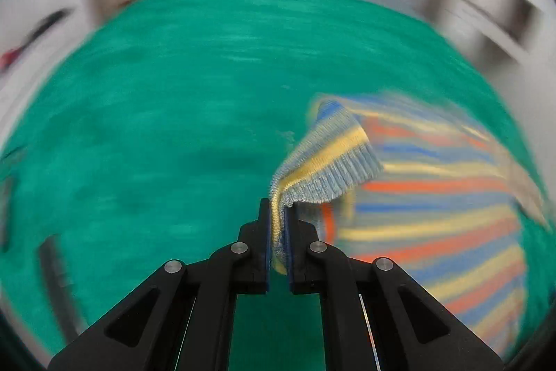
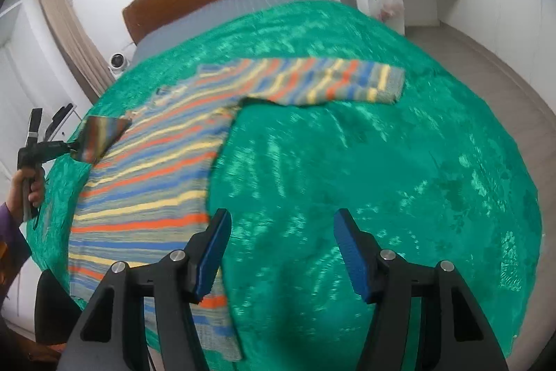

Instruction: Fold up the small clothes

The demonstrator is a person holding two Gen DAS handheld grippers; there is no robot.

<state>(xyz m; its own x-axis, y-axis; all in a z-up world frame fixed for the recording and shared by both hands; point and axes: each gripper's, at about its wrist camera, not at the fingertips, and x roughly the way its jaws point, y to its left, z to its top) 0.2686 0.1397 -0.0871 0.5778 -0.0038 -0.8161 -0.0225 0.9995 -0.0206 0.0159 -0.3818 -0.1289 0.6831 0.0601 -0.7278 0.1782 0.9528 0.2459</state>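
between the clenched left tongs (image 1: 278, 232): striped sweater (image 2: 146, 183) cuff; right tongs (image 2: 281, 252) released, beside its hem.

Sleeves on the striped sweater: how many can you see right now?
2. One sleeve lies stretched flat across the green blanket. The other sleeve's cuff is pinched in the left gripper, lifted off the sweater.

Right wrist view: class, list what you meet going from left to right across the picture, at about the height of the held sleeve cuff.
Hand → left claw gripping the sleeve cuff → striped sweater body → green bedspread → floor.
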